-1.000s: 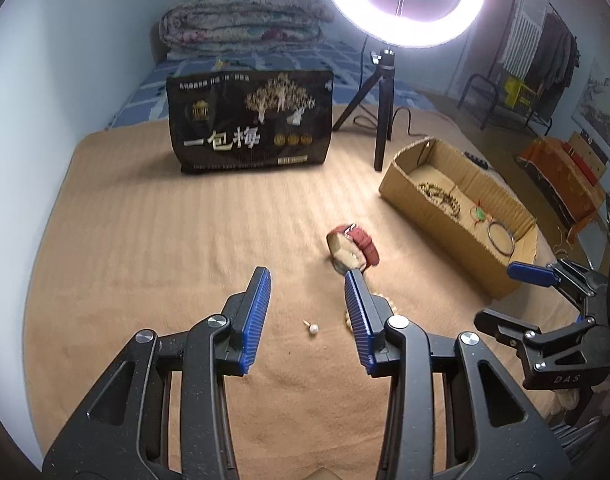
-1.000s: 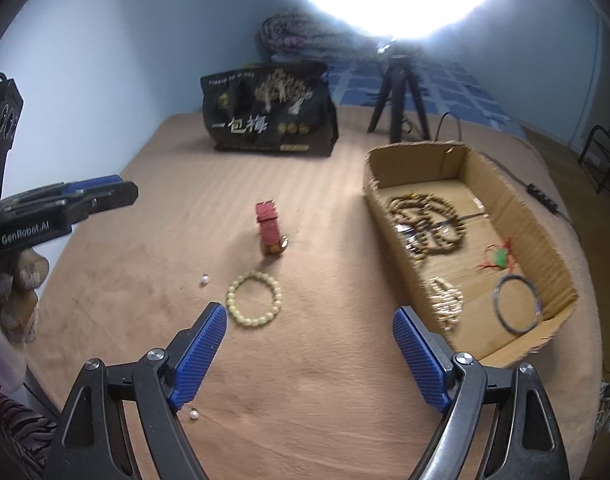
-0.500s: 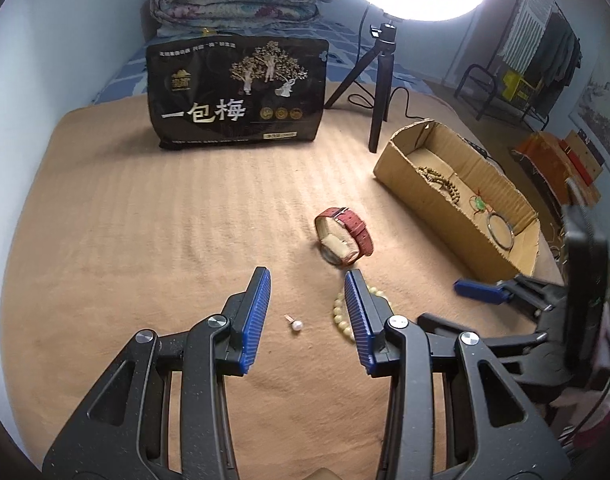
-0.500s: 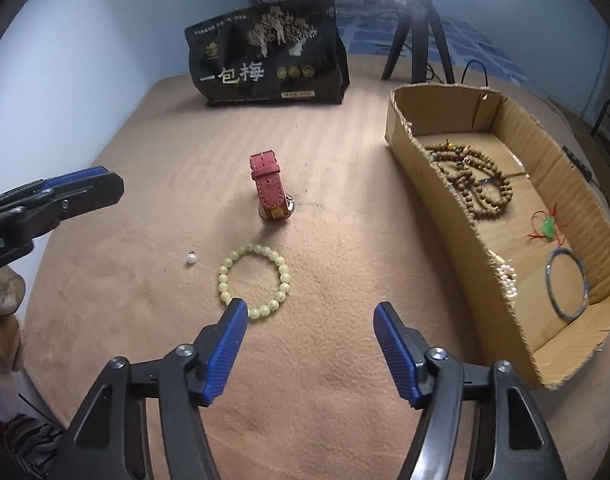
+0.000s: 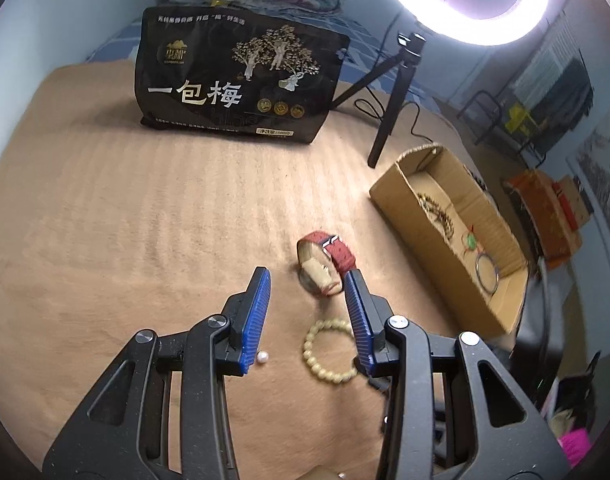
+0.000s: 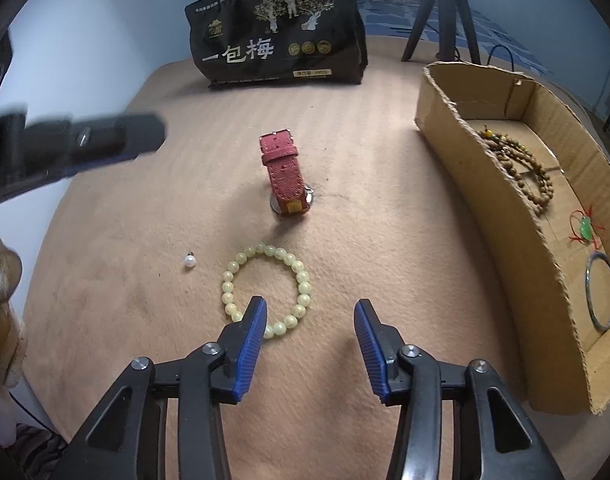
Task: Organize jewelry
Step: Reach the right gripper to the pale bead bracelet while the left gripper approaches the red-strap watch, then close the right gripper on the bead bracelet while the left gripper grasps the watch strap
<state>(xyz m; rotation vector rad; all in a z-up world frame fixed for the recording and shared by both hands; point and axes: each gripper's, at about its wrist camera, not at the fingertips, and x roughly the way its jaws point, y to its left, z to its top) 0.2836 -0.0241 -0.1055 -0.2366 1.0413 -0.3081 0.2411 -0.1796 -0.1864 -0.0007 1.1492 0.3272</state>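
Your right tongs [image 6: 307,316], spread and empty, had dropped nearer the pale bead bracelet [image 6: 265,290]. Left tongs [image 5: 307,300] hung spread; bracelet pickup looked next

Left gripper [image 5: 307,300]: fingers apart, empty. Between them: pale bead bracelet [image 5: 329,351], red-strap watch [image 5: 324,262] beyond, loose pearl [image 5: 262,357] beside. Cardboard box [image 5: 425,248] right, holding jewelry.

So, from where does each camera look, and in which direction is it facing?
Left wrist: on the left gripper, looking forward and down at the watch and bead bracelet; its own fingers show.
Right wrist: on the right gripper, facing the same bracelet; the left gripper shows at left.
Both share the watch, bracelet, pearl, cardboard box and black bag.
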